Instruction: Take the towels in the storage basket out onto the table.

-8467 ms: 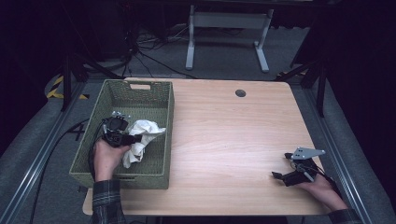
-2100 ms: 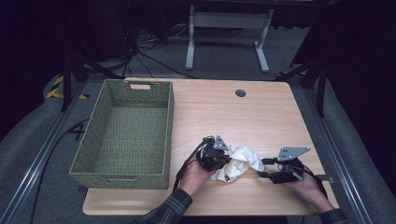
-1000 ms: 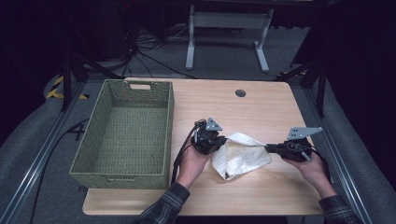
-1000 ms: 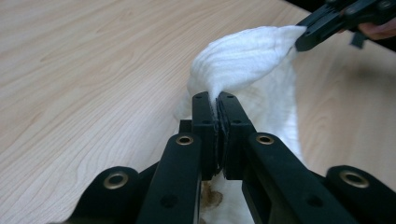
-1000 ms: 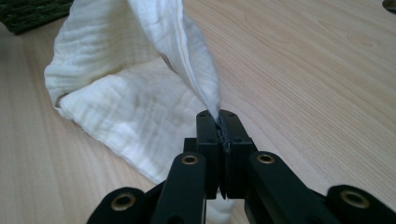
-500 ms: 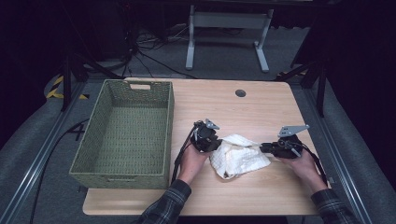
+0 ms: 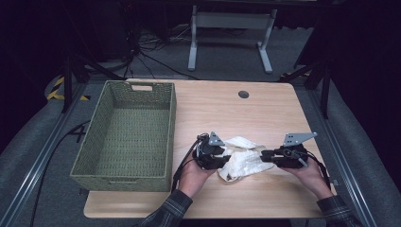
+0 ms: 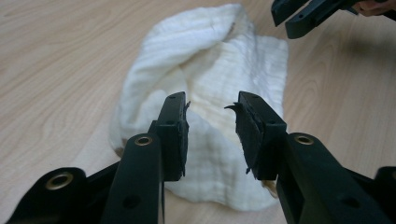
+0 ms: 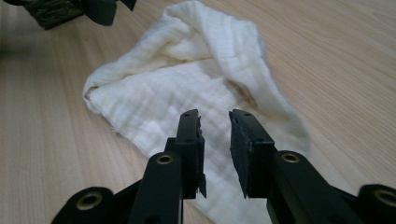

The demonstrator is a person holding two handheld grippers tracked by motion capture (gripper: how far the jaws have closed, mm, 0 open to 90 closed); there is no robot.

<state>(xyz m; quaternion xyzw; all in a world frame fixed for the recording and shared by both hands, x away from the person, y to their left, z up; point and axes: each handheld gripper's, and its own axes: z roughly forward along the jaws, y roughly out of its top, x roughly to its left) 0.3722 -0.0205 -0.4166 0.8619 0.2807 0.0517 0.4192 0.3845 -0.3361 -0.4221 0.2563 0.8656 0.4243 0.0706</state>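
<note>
Grippers are flanking a crumpled white cloth point(image 7: 242, 158) lying on the near half of the table point(image 7: 265, 113). Left gripper point(image 8: 212, 135) and right gripper point(image 9: 215, 144) are each standing with jaws parted – both have just been opening – and nothing is pinched between them. Farther left, a green woven basket point(image 7: 124, 137) is sitting.

We see a light wood table point(image 7: 222, 111) w/ a round dark hole point(image 7: 243, 94) near its far edge. On it, at left, sits a green woven basket point(image 7: 166, 137); toward the near right lies a crumpled white cloth point(image 7: 246, 158), flat on the wood.
</note>
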